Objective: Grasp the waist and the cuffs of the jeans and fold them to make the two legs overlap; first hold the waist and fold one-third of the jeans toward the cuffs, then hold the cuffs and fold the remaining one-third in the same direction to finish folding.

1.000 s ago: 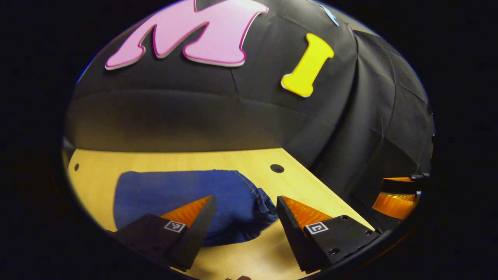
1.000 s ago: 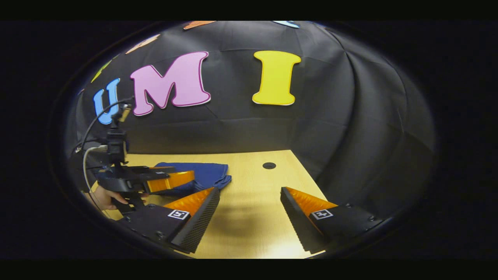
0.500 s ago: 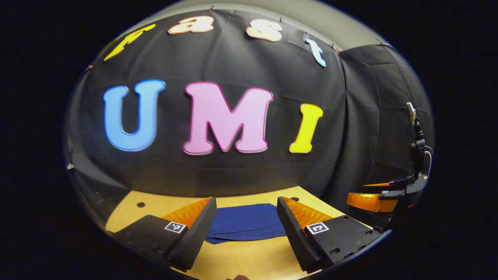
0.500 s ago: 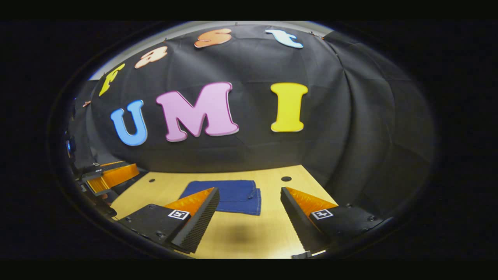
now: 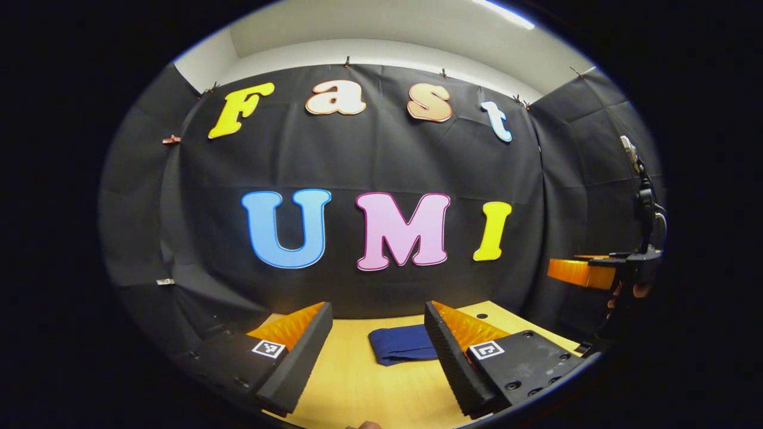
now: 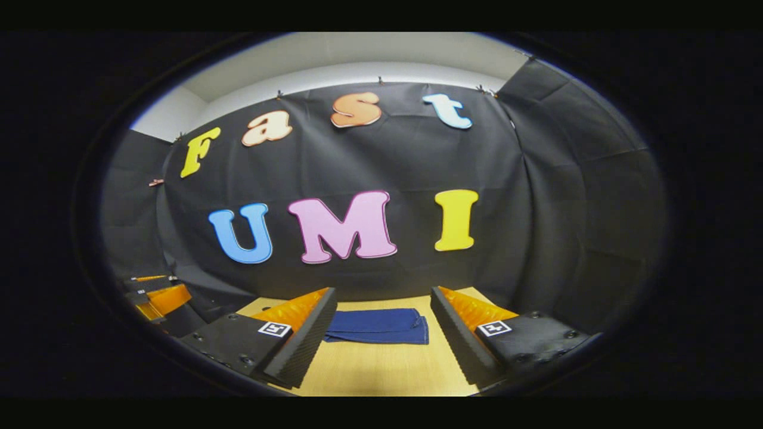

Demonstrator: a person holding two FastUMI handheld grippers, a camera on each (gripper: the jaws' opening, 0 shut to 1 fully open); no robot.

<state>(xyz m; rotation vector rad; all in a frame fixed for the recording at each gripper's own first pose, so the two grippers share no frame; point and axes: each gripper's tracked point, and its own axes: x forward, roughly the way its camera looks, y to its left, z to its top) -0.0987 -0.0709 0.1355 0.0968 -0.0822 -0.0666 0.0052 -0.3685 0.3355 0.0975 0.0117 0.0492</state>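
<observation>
Item: jeans [image 5: 400,344], folded into a compact blue bundle, lying flat on the tabletop [image 5: 363,387] ahead of my left hand-held gripper [image 5: 378,314] and my right hand-held gripper [image 6: 383,297]. Both held above the tabletop, fingers spread apart, holding nothing.
</observation>
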